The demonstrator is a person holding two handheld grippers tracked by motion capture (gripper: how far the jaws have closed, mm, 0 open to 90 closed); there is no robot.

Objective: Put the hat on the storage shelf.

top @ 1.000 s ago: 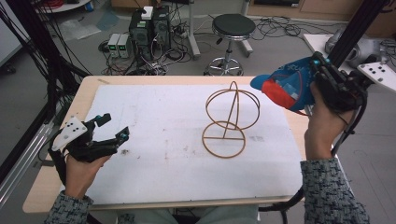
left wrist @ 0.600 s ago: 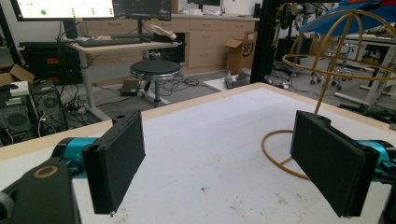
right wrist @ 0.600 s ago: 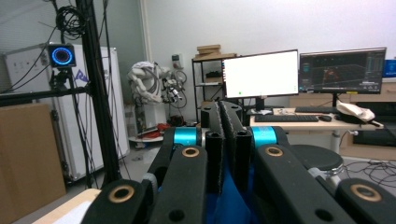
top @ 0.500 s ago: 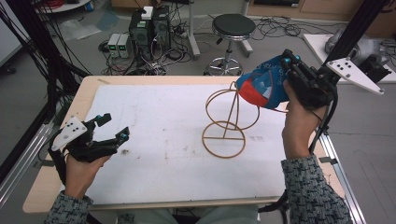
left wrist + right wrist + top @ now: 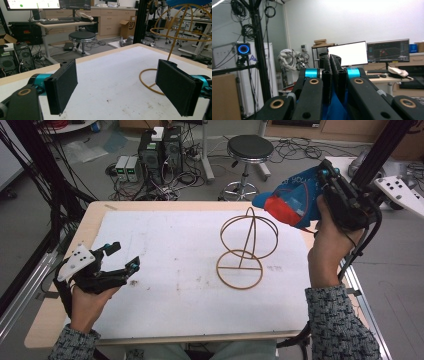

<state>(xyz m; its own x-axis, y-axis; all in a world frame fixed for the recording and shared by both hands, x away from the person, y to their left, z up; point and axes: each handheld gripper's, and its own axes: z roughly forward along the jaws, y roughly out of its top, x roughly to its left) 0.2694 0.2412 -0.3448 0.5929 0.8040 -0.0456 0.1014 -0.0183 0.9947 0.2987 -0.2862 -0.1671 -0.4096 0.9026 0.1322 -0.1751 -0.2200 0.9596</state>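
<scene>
The right gripper [image 5: 320, 195] is raised above the far right edge of the table [image 5: 60, 305], its jaws pressed together on a blue and red cloth object [image 5: 290, 202]; in the right gripper view the black pads are nearly touching, with blue fabric [image 5: 334, 107] pinched low between them. Compared with half a second ago, the right hand [image 5: 327, 245] has swung slightly outward and up, so the cloth object now hangs just right of and above the wire stand [image 5: 245, 247] rather than directly over its top ring, and the grey plate of the gripper sits farther right. The wire stand, a golden frame of two rings joined by arched rods, stands upright on the white mat [image 5: 165, 245], unmoved. The left gripper [image 5: 120, 260] rests low over the near left of the mat exactly where it was, its jaws spread wide apart with nothing between them; the left gripper view shows the two pads [image 5: 63, 86] well separated, the stand's base ring [image 5: 150, 82] beyond them.
</scene>
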